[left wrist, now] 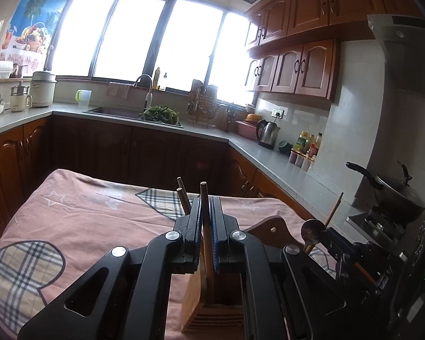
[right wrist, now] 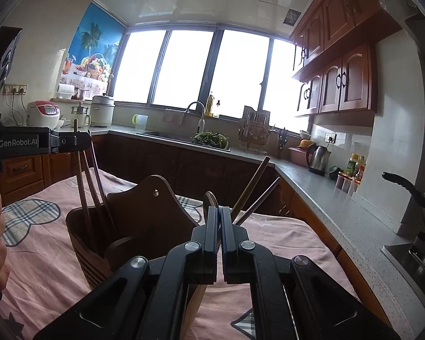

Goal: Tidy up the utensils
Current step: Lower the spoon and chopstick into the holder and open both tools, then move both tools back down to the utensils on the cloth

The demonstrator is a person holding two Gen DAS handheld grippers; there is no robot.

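Tablecloth (right wrist: 283, 235); spoon (right wrist: 211, 198) mostly hidden.

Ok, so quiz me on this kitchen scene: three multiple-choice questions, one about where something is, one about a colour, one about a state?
1. The holder stands:
A. on the cloth
B. in a drawer
C. on a chair

2. The cloth is:
A. green
B. black
C. pink

3. The left hand-held gripper is:
A. wide open
B. shut on a chopstick
C. shut on a fork

Answers:
1. A, the wooden holder sits on the cloth spread over the table.
2. C, the cloth is pink with plaid hearts.
3. B, its two fingers pinch one upright chopstick above the holder.
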